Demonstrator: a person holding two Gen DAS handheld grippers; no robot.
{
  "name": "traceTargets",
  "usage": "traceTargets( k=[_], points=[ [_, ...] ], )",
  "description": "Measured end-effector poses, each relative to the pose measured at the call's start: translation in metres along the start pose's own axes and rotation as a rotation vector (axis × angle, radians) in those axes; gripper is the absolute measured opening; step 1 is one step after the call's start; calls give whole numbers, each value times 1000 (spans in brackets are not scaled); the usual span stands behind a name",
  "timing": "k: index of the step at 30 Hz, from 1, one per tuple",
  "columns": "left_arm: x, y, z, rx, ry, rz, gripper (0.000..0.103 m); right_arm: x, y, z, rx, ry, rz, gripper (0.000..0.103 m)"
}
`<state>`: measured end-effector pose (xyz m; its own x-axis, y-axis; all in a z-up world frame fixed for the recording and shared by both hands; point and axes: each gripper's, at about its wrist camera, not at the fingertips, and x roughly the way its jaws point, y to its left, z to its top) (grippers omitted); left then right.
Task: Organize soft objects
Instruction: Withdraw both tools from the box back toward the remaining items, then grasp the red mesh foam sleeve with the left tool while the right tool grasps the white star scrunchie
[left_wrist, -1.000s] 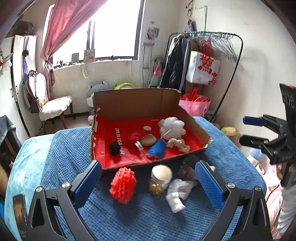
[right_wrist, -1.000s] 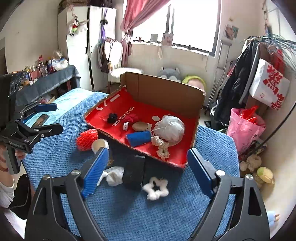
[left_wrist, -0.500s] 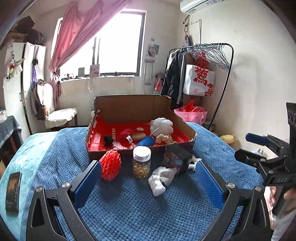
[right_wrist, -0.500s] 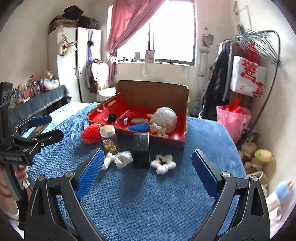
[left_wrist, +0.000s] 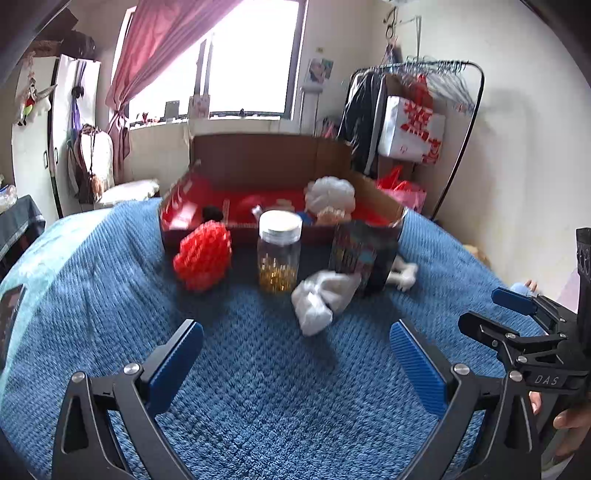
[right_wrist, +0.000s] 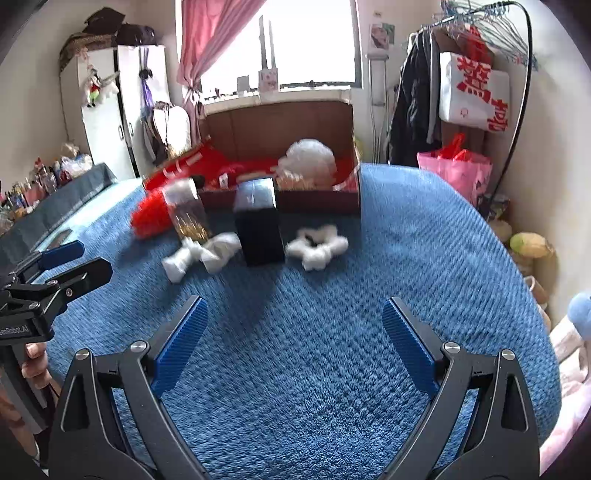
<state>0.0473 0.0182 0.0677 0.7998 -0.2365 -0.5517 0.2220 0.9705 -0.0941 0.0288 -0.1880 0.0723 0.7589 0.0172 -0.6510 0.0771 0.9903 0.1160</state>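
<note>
Daylight poured in from the window (left_wrist: 255, 55) at the back, which was blown out to plain white in both views, while the walls stayed evenly lit. The things near the cardboard box (right_wrist: 280, 129) were smeared by motion blur, the right wrist view more so, and they cast soft shadows toward the camera on the blue blanket (left_wrist: 280, 387). Fisheye bending curved the room's edges into dark corners.

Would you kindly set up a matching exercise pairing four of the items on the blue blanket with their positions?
Things:
1. red spiky ball
2. jar
3. dark box
4. white scrunchie

Places, as the right wrist view shows them:
A. far right of the row
B. far left of the row
C. between jar and scrunchie
D. between ball and box

Pairs: 1-B, 2-D, 3-C, 4-A
</note>
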Motion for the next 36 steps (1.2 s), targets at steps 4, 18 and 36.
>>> traceTargets(
  k=[4, 18, 36],
  points=[
    [13, 1, -9, -6, 43, 6, 103, 13, -1, -10, 4, 36, -8, 97],
    [28, 4, -12, -9, 91, 31, 103, 33, -4, -19, 19, 96, -6, 97],
    [77, 57, 49, 43, 187, 111, 103, 90, -32, 30, -57, 229, -27, 96]
  ],
)
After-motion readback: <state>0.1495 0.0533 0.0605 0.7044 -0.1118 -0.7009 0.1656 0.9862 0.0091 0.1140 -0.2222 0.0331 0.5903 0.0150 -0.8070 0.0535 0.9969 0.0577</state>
